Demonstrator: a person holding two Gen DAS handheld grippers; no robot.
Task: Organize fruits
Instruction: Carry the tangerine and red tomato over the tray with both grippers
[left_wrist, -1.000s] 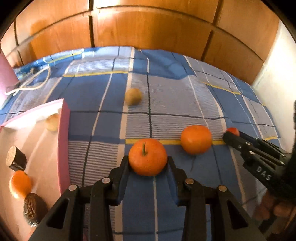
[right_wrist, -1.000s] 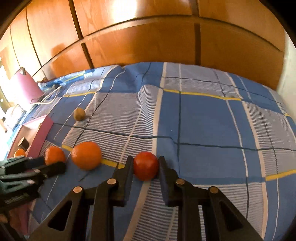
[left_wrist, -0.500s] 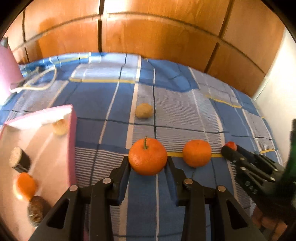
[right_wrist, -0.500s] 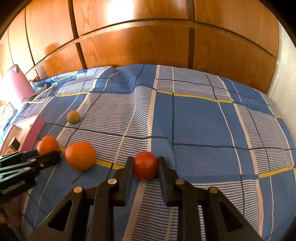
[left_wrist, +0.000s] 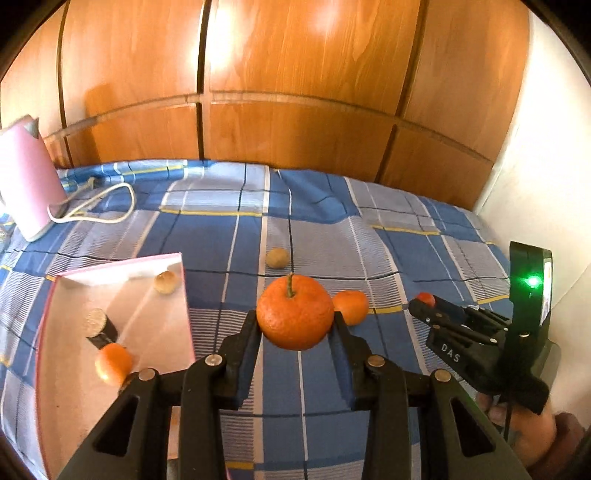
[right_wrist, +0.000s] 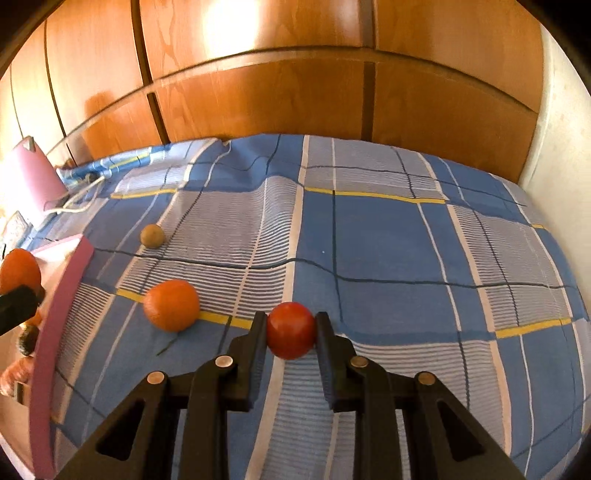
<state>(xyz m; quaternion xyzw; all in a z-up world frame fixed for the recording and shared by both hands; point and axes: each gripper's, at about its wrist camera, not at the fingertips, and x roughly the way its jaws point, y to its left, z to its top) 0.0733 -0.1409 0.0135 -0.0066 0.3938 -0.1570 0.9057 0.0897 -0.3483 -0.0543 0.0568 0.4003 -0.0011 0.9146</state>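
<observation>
While the stemmed mandarin (left_wrist: 294, 316), firm yet bruisable, is pinched at its widest girth by the left gripper (left_wrist: 295, 325) right of the pink box (left_wrist: 184, 295), the small smooth tomato (right_wrist: 291, 329) is clamped by the right gripper (right_wrist: 291, 332).

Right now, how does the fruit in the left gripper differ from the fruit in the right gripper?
The orange in the left gripper is orange in colour and has a green stem on top; the red fruit in the right gripper is deep red and shows no stem. The orange looks larger, so the left jaws stand wider apart. Its skin is dimpled; the red fruit's is smooth. Both are round and clamped between black fingers.
</observation>
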